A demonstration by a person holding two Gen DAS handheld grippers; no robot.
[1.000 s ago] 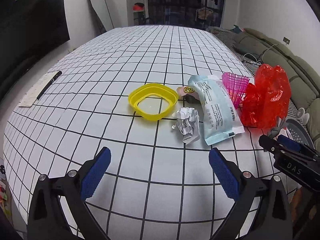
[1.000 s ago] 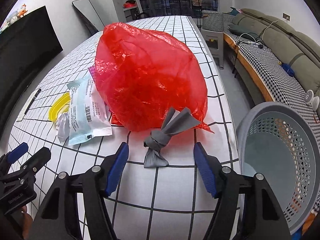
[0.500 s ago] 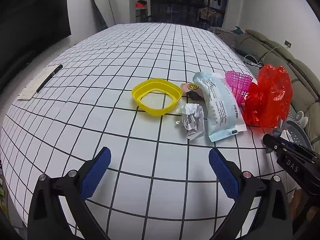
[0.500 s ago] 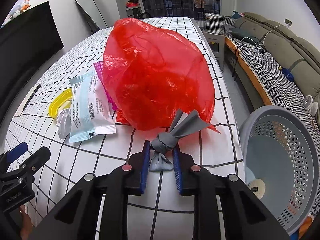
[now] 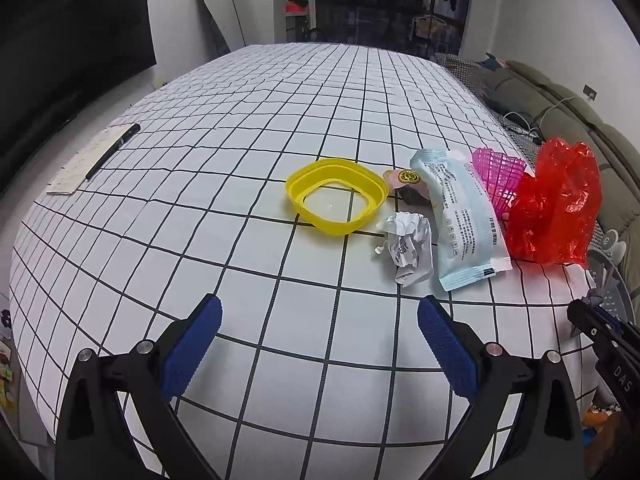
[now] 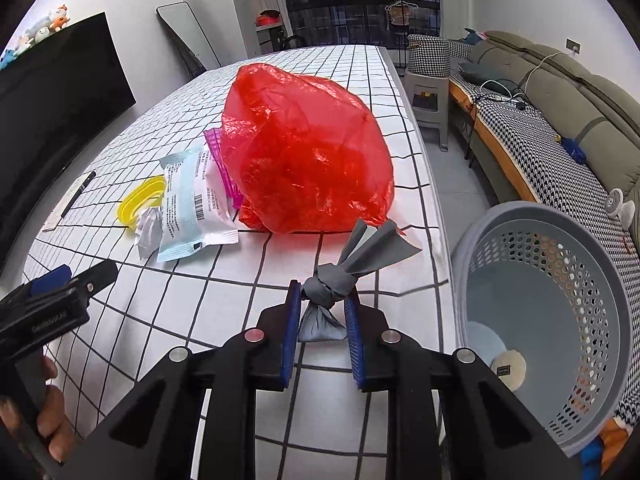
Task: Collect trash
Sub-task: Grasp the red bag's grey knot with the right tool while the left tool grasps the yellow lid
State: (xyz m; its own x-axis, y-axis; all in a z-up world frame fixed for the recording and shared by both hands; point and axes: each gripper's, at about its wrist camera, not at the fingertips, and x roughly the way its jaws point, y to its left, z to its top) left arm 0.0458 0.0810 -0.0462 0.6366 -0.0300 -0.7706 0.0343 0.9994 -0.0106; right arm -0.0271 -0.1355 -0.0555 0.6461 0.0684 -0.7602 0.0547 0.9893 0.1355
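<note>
So the knotted grey cloth scrap (image 6: 326, 304) is pinched between the fingers of the right gripper (image 6: 323, 330), just off the checked tabletop (image 6: 248, 288) edge, beside the perforated grey plastic basket (image 6: 580, 280). Next it probably gets carried over the basket and dropped. The left gripper (image 5: 320, 356) is held spread, empty.

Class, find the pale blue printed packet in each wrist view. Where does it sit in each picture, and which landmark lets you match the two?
Left wrist view: pale blue printed packet right of centre, between the crumpled paper and the red plastic bag.
Right wrist view: packet left of centre, left of the red bag.
Shared landmark: the yellow dish.
</note>
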